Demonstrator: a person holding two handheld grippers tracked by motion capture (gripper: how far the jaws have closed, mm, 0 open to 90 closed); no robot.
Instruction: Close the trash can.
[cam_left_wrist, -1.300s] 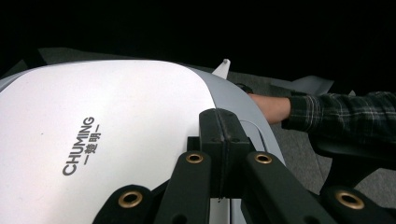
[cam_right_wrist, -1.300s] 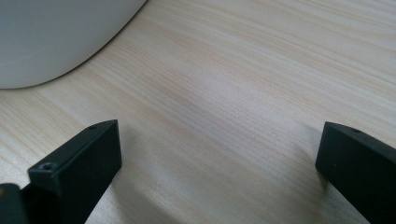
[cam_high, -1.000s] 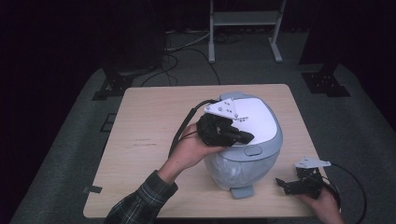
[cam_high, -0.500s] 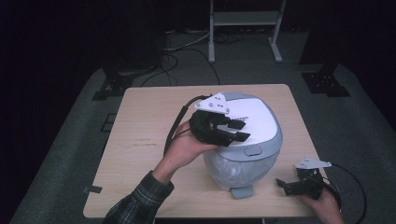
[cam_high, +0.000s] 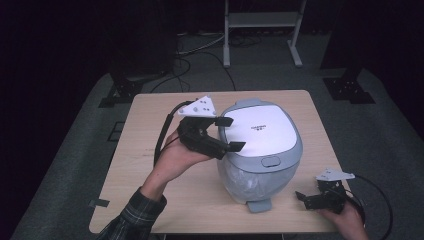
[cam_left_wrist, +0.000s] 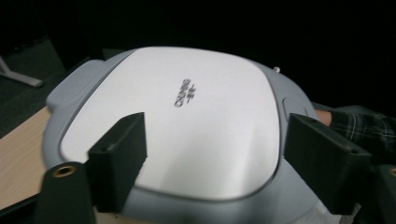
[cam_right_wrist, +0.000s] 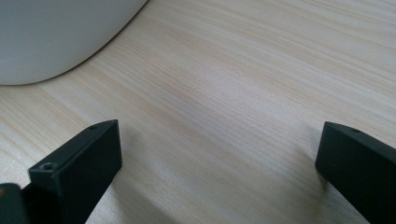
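Now the left gripper (cam_high: 227, 134), jaws just opening with nothing between them, hovers beside the rounded grey-and-white plastic rice cooker (cam_high: 262, 150) on the pale wooden table (cam_high: 150, 130). Near its front, the right gripper (cam_high: 306, 196) rests wide open.

Light falls from above onto the wooden table (cam_high: 150, 200), leaving the far room nearly black. The rice cooker's white lid (cam_high: 260, 132) glares, brightest in the left gripper view, where the near black jaws are soft and out of focus. In the right gripper view the jaws cast soft shadows on sharp wood grain.
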